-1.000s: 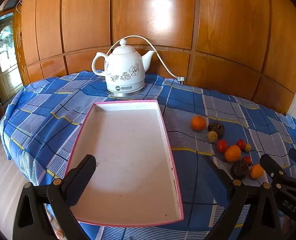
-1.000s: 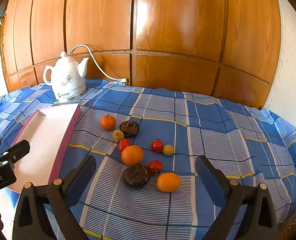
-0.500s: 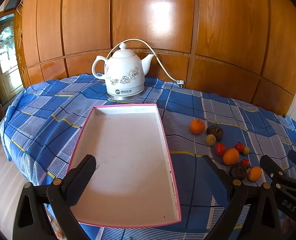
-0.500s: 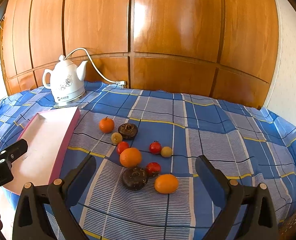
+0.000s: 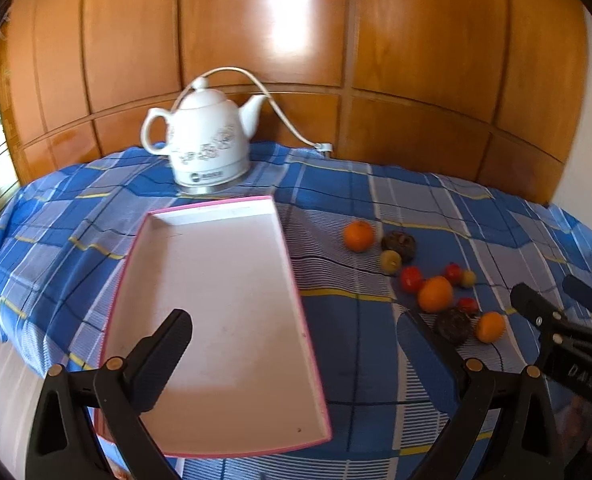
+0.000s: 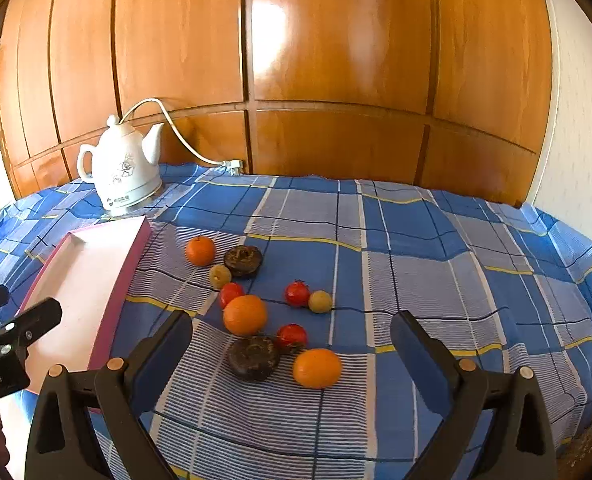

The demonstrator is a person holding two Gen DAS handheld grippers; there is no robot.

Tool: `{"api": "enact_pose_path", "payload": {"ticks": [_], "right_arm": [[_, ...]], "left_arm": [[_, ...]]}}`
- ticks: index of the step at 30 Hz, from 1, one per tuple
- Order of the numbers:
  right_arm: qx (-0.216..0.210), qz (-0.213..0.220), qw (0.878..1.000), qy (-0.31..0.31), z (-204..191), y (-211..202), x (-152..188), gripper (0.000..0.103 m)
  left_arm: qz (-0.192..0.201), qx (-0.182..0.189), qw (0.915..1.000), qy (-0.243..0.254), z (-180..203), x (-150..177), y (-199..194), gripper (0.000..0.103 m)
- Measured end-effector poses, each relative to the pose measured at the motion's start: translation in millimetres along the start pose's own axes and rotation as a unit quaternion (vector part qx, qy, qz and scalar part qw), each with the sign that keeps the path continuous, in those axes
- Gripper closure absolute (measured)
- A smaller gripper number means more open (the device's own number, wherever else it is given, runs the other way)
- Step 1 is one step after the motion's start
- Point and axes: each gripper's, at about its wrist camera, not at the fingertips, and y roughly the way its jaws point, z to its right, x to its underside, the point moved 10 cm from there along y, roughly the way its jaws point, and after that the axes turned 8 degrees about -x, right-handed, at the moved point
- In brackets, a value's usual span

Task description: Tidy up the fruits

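A white tray with a pink rim [image 5: 287, 248] [image 6: 135, 248] lies empty on the checked blue cloth. To its right several fruits lie loose: oranges [image 6: 244, 314] [image 6: 316, 368] [image 6: 200, 250], small red fruits [image 6: 297, 293], yellow-green ones [image 6: 320, 301] and two dark brown ones [image 6: 253, 357]. My left gripper [image 5: 296, 344] stands open above the tray's near half, holding nothing. Over the nearest fruits my right gripper [image 6: 291, 340] hangs open and empty. Each gripper shows at the edge of the other's view.
A white floral kettle [image 5: 205, 148] [image 6: 123, 172] with a white cord stands behind the tray, against the wood-panelled wall. The table's edge drops off at the left and right. Bare cloth [image 6: 456, 280] lies right of the fruits.
Both views have pulled back and risen: tray, kettle and fruits sit farther off and lower in frame. Both grippers stay open, and nothing on the table has moved.
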Motion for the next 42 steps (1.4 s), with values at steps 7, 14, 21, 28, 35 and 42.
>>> {"api": "enact_pose_path", "payload": {"ticks": [7,14,21,28,35,42], "right_arm": [[0.01,-0.012,0.999,0.035,45.4,-0.8,8.4,0.006],[0.018,-0.04,0.997,0.071,84.1,0.5,32.2,0.016],[0.011,-0.041,0.994,0.096,99.0,3.0,42.4,0.018],[0.005,-0.057,0.993,0.102,105.5,5.9,50.1,0.018],[-0.002,-0.063,0.992,0.108,107.9,10.4,54.6,0.018],[-0.024,-0.073,0.989,0.124,106.7,16.5,58.0,0.038]], "left_arm": [[-0.037,0.099,0.9939,0.032,41.9,2.6,11.2,0.0],[-0.084,0.135,0.9802,0.118,92.8,16.5,20.2,0.0],[-0.145,0.136,0.9721,0.125,131.3,33.7,50.9,0.024],[-0.157,0.142,0.966,0.149,164.4,39.3,69.3,0.035],[-0.157,0.144,0.9614,0.174,178.7,47.1,88.9,0.04],[-0.133,0.172,0.9632,0.157,168.4,45.9,74.7,0.058]]}}
